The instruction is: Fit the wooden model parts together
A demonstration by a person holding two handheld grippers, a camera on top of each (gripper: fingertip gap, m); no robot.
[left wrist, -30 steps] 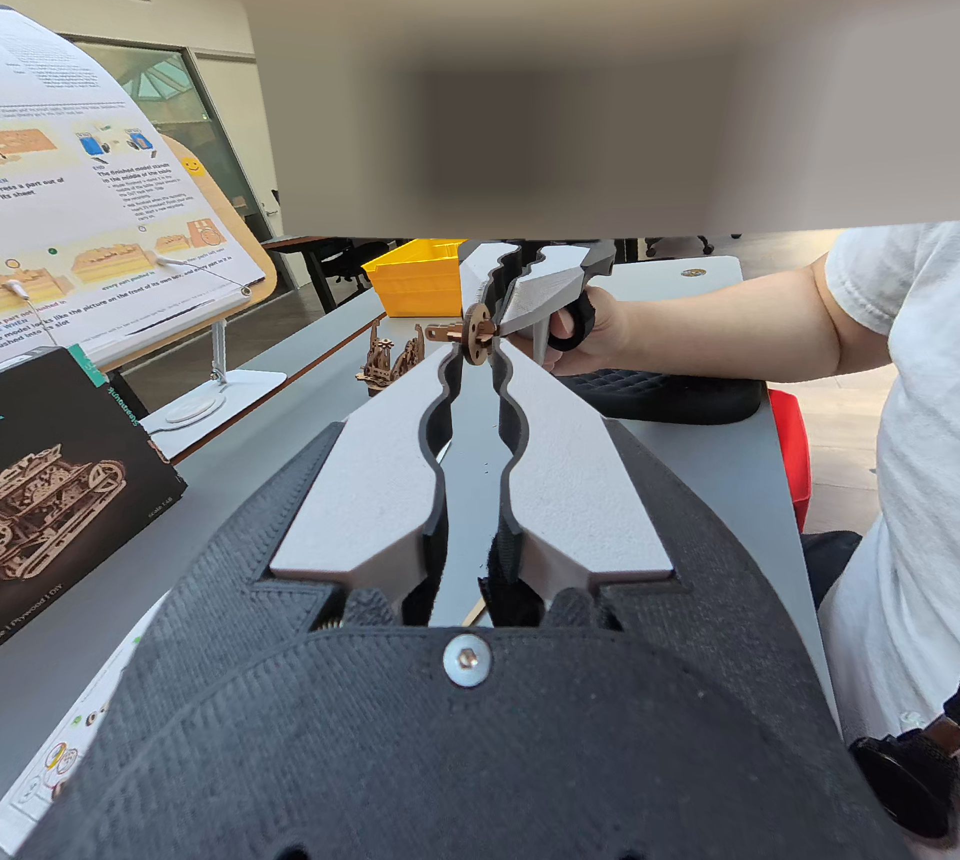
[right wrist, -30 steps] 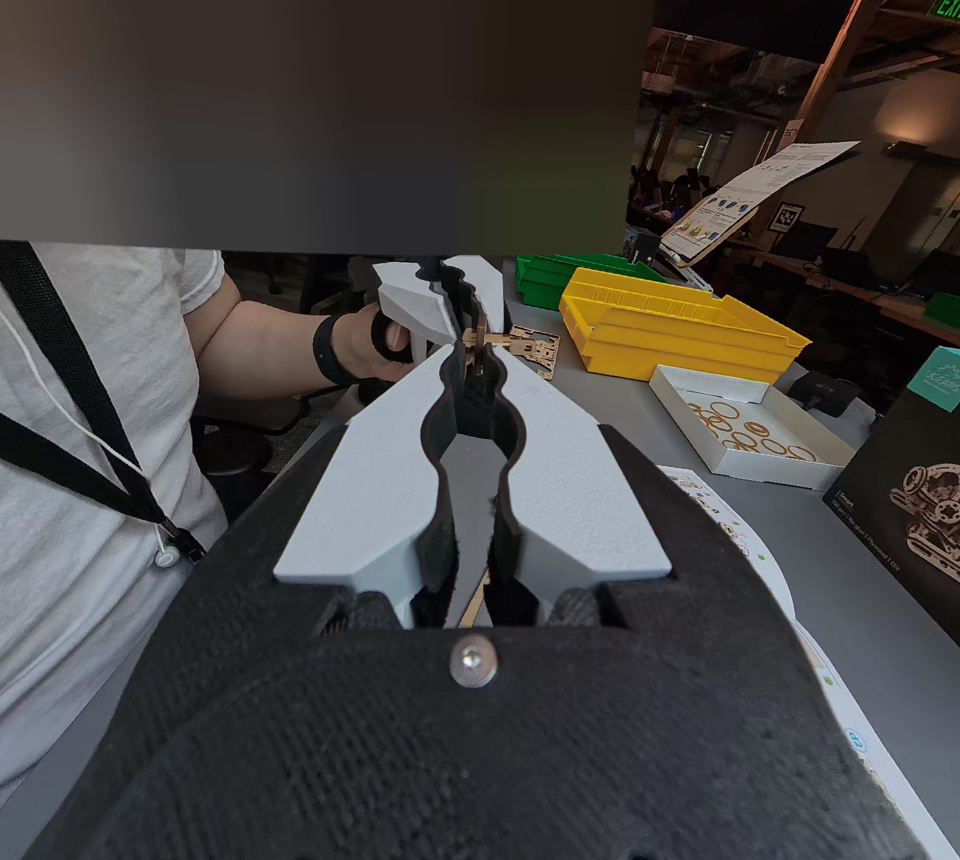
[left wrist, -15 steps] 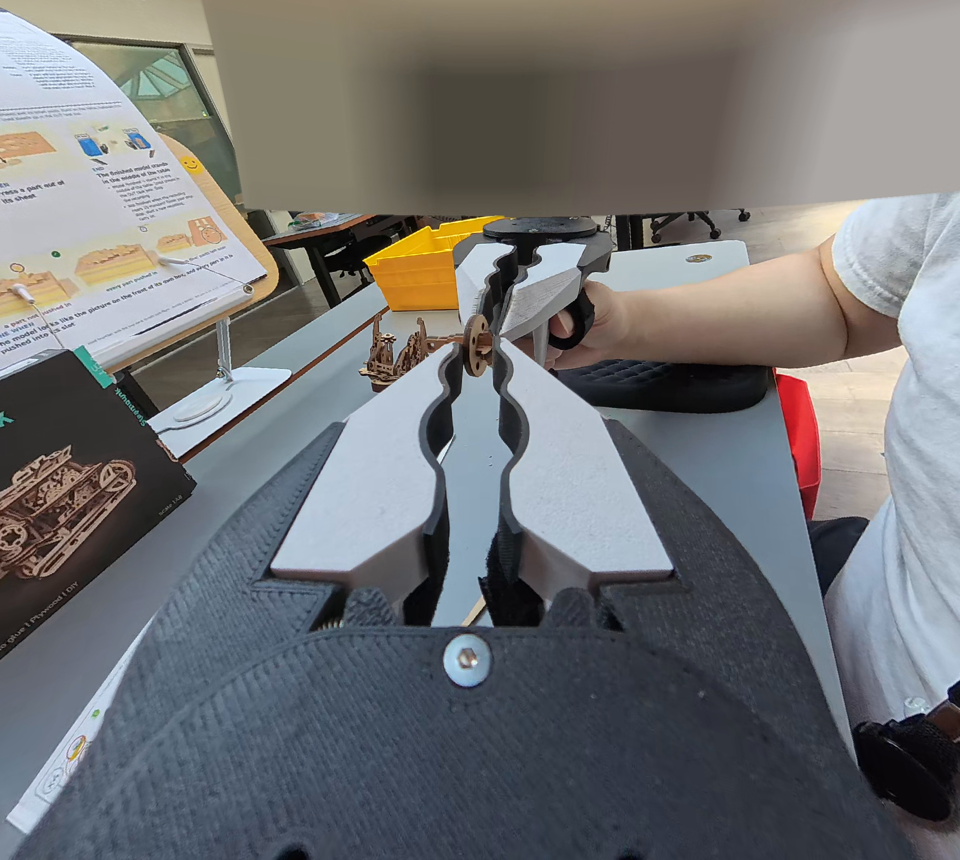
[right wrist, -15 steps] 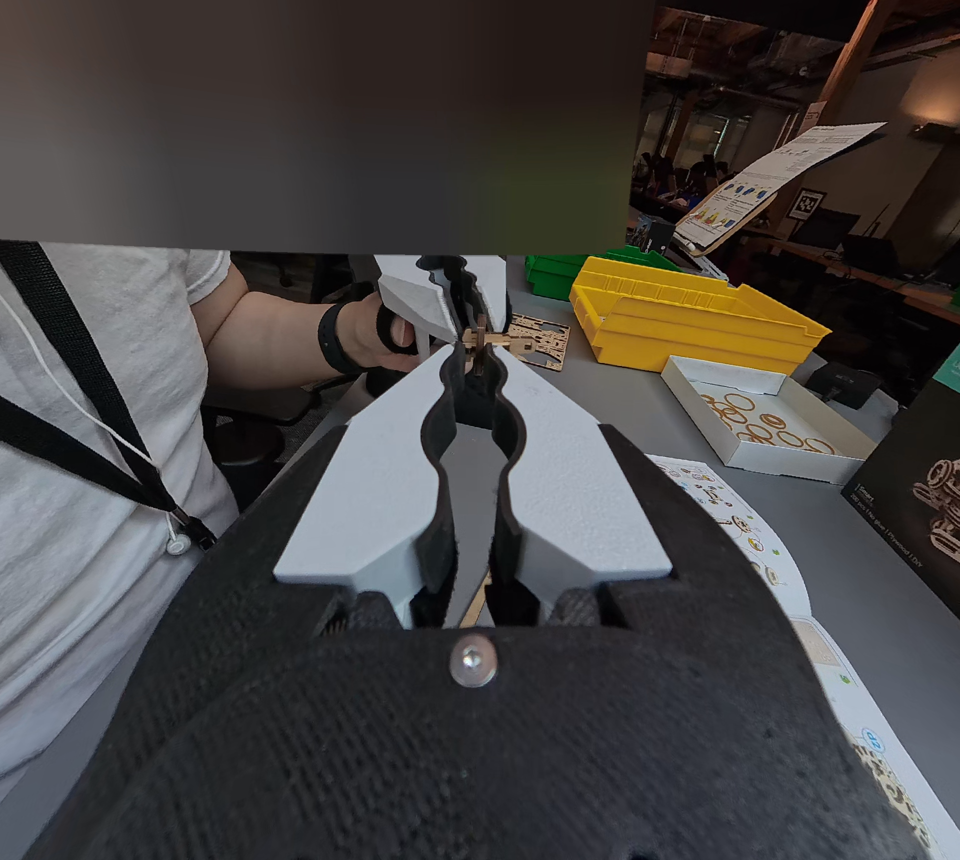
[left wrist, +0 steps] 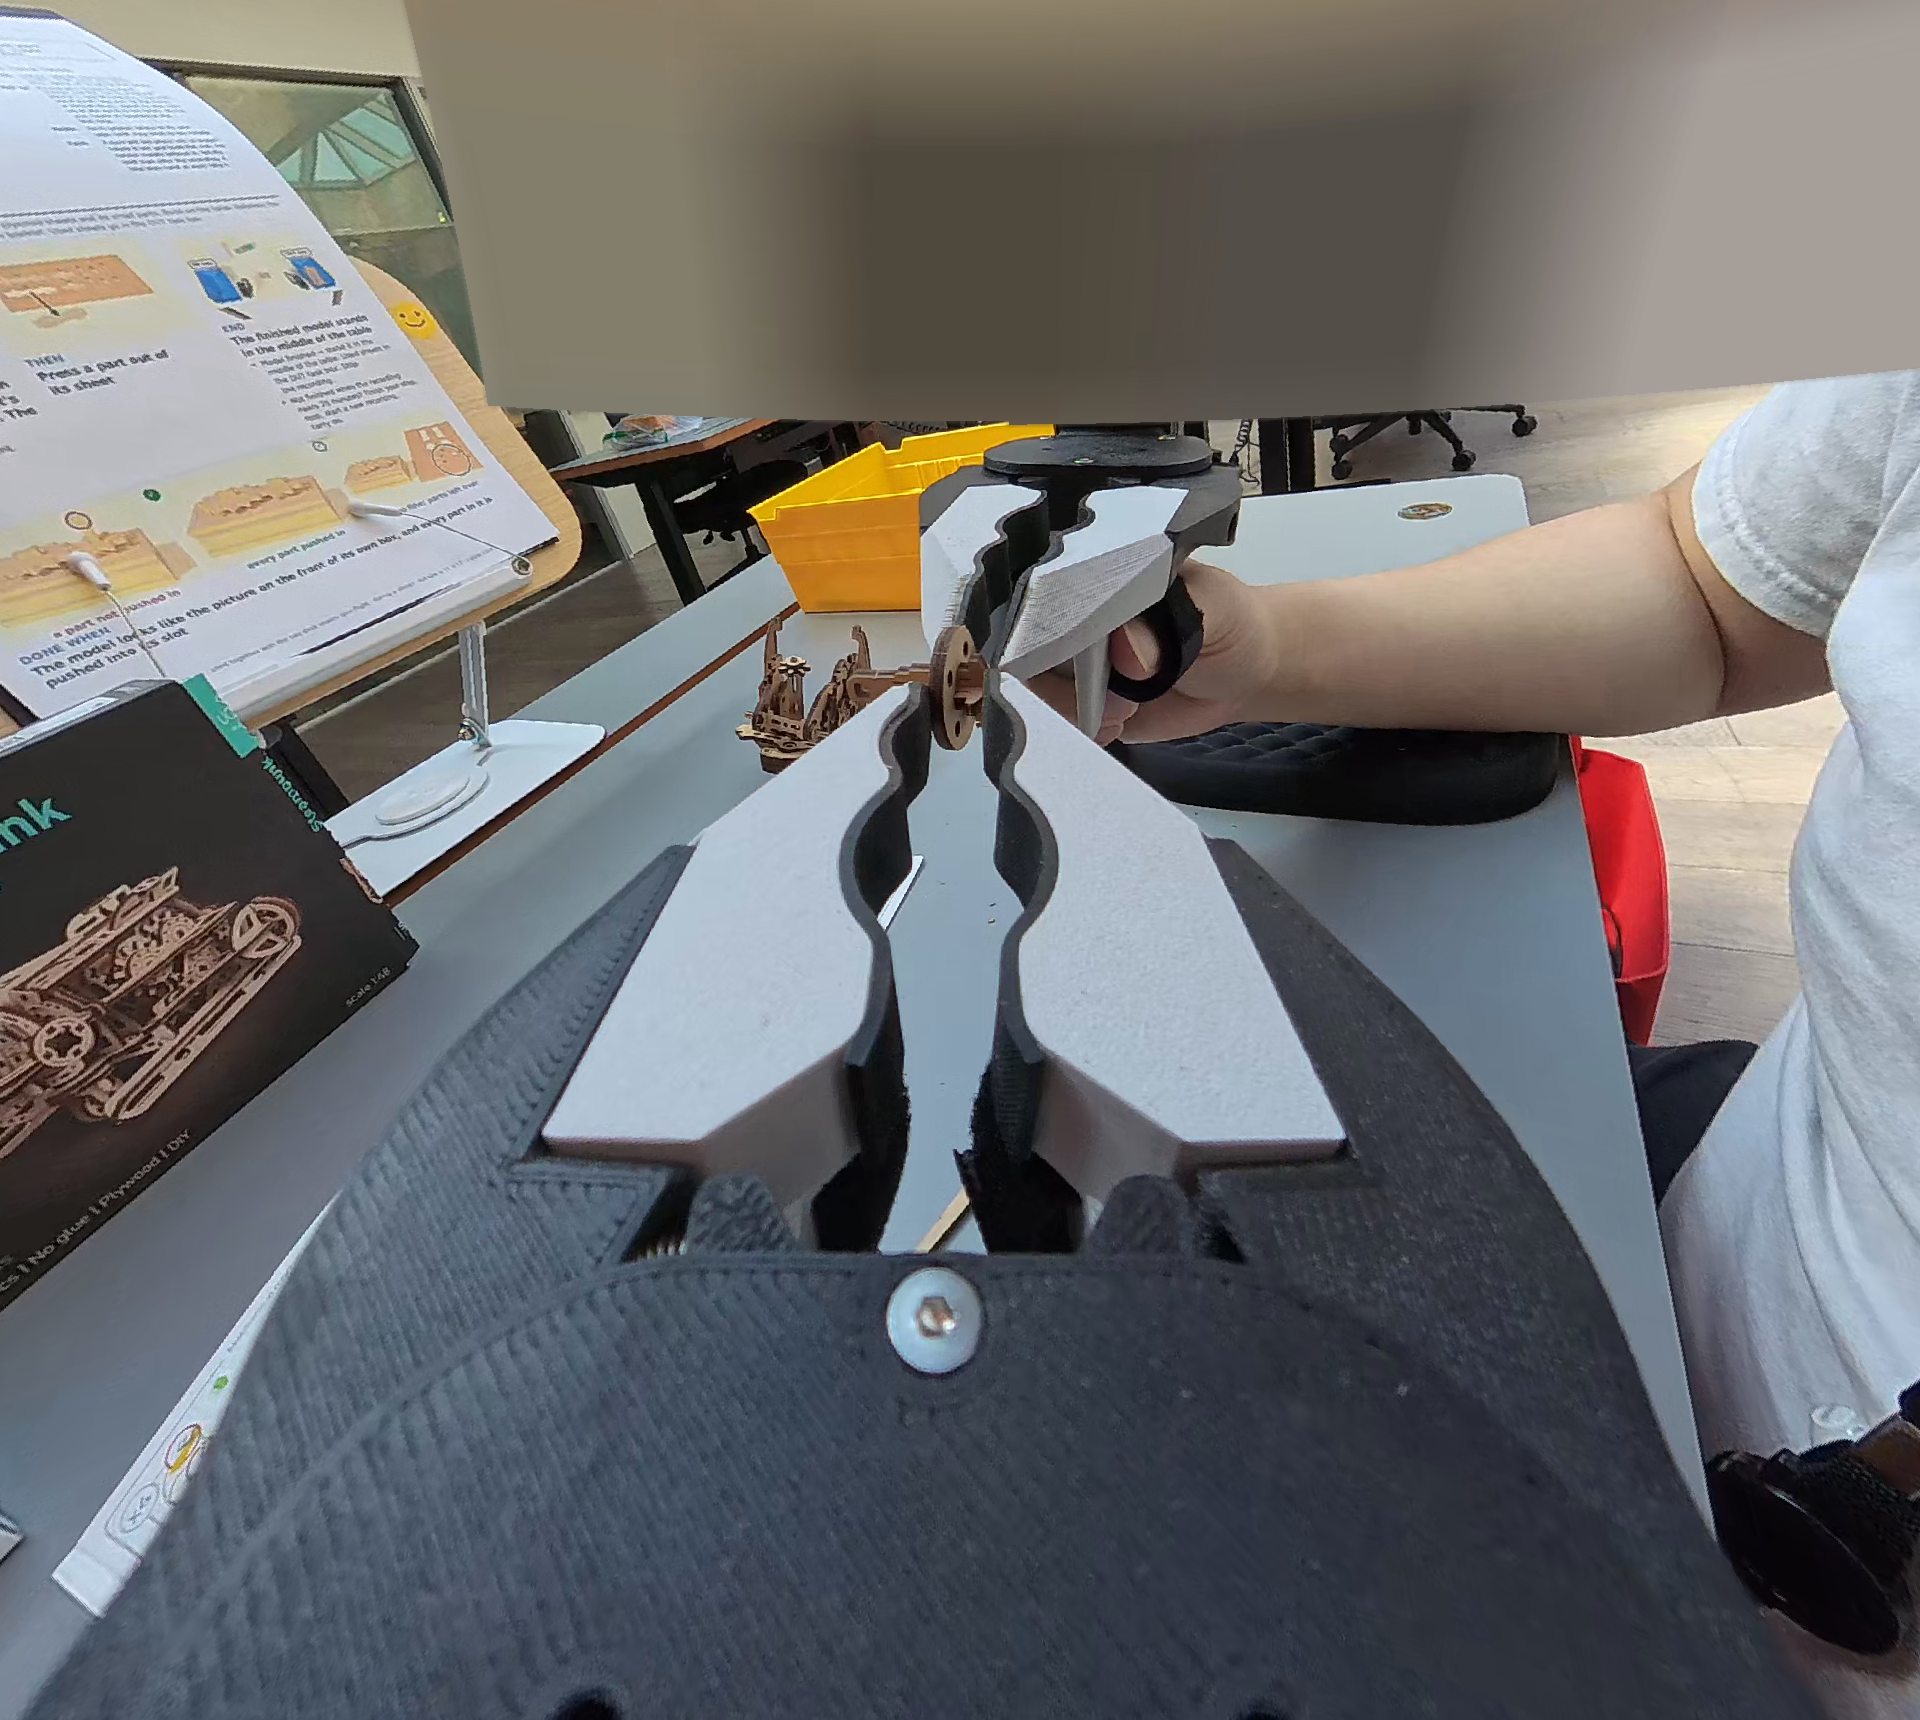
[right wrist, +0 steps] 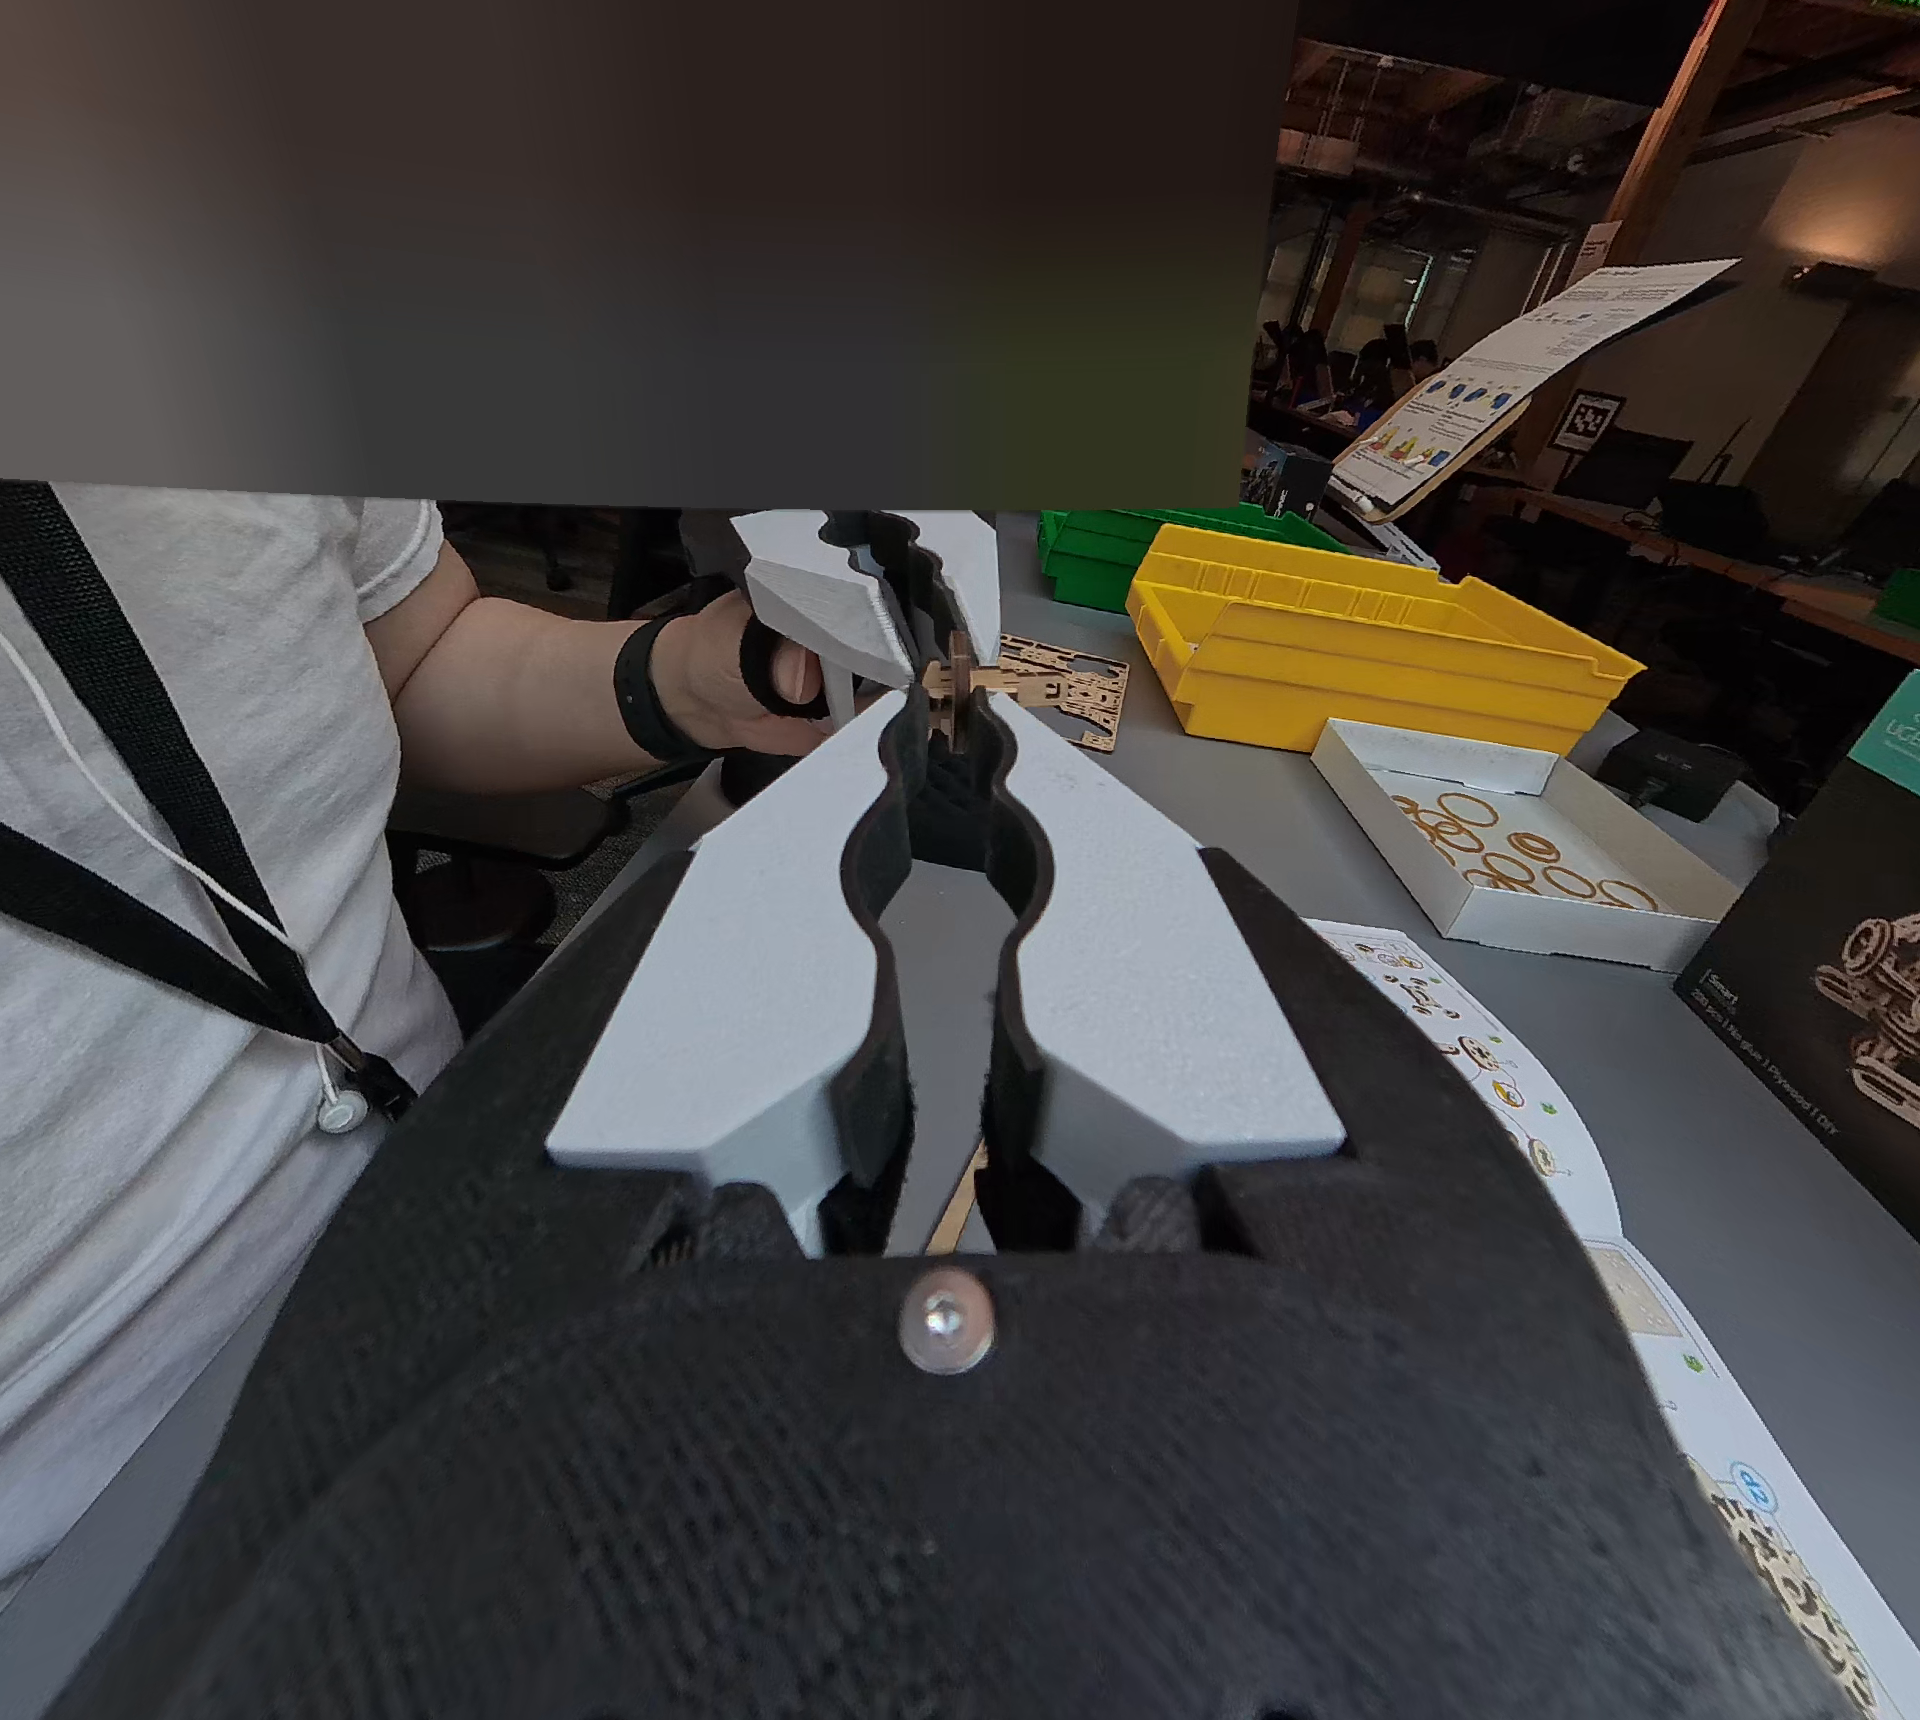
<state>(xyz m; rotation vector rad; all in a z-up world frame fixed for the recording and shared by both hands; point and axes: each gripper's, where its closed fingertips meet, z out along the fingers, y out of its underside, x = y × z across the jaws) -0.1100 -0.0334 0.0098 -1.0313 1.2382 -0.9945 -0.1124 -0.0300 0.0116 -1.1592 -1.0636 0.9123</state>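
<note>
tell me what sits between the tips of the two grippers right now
A small wooden disc on a short wooden axle. In the left wrist view it sits between the left gripper and the right gripper, both tips closed on the assembly.

White tee (right wrist: 156, 995), black lanyard (right wrist: 125, 735), black wristband (right wrist: 639, 683), grey wavy fingers (right wrist: 748, 995)

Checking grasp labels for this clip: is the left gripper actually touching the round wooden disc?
Touching. The left wrist view shows the left gripper with its fingertips closed on the round wooden disc, no gap on either side.
</note>
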